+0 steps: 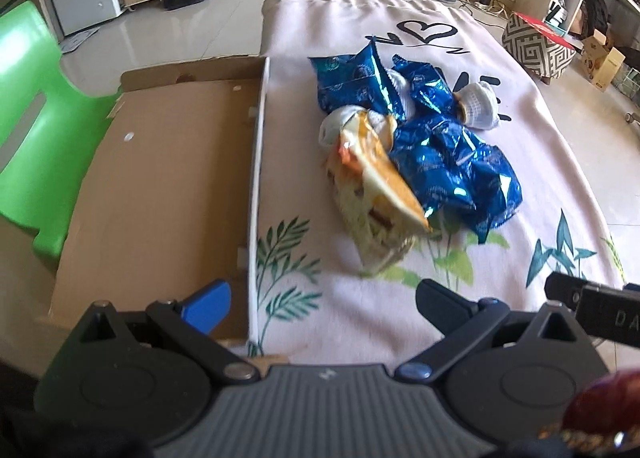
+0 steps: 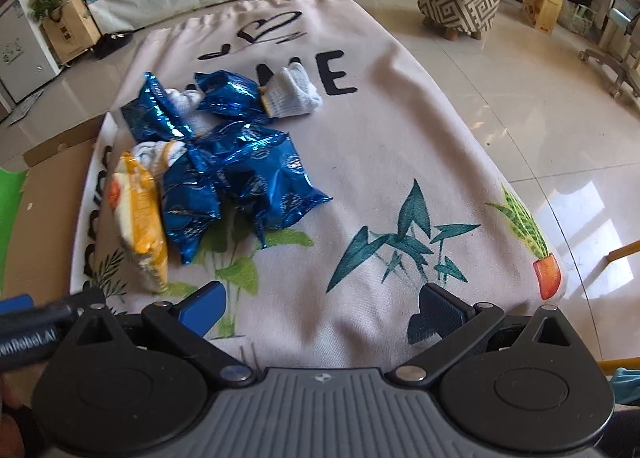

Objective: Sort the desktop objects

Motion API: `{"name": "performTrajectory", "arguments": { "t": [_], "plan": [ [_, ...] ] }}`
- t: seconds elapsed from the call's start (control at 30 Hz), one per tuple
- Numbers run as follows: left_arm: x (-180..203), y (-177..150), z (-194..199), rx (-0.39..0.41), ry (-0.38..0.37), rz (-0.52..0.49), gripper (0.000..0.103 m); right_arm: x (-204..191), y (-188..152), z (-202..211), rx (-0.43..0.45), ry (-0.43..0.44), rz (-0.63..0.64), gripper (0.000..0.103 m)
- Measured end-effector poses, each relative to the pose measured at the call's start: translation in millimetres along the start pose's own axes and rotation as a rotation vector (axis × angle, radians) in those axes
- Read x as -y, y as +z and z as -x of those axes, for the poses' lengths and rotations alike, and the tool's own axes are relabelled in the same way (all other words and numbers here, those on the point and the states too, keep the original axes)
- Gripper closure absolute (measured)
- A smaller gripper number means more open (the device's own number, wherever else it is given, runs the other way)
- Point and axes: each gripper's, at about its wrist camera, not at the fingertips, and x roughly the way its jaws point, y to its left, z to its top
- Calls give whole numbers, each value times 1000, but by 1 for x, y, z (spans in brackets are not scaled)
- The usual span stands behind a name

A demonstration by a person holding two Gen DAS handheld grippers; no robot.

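Note:
A pile of several shiny blue snack packets [image 1: 452, 154] [image 2: 256, 174] lies on a pale printed cloth [image 1: 400, 298] [image 2: 400, 146]. A yellow-orange packet [image 1: 376, 186] [image 2: 140, 218] leans at the pile's near left side. White knitted gloves [image 1: 480, 106] [image 2: 296, 92] poke out among the packets. My left gripper [image 1: 324, 298] is open, short of the pile, with nothing between its fingers. My right gripper [image 2: 320, 310] is open too, over bare cloth to the right of the pile.
A flat cardboard box [image 1: 160, 186] [image 2: 44, 198] lies left of the cloth, its white wall [image 1: 256, 162] along the cloth edge. A green plastic chair [image 1: 36, 130] stands further left. A patterned stool [image 2: 458, 4] and shiny tiled floor [image 2: 560, 118] lie to the right.

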Motion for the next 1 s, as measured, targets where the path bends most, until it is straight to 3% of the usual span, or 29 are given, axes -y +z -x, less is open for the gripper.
{"name": "performTrajectory", "arguments": {
  "t": [0.6,1.0],
  "plan": [
    [8,-18,34,14,35,28,0,7,-14,24,21,91,-35,0],
    [18,-10,25,-4,37,34,0,15,-5,23,24,95,-76,0]
  ]
}}
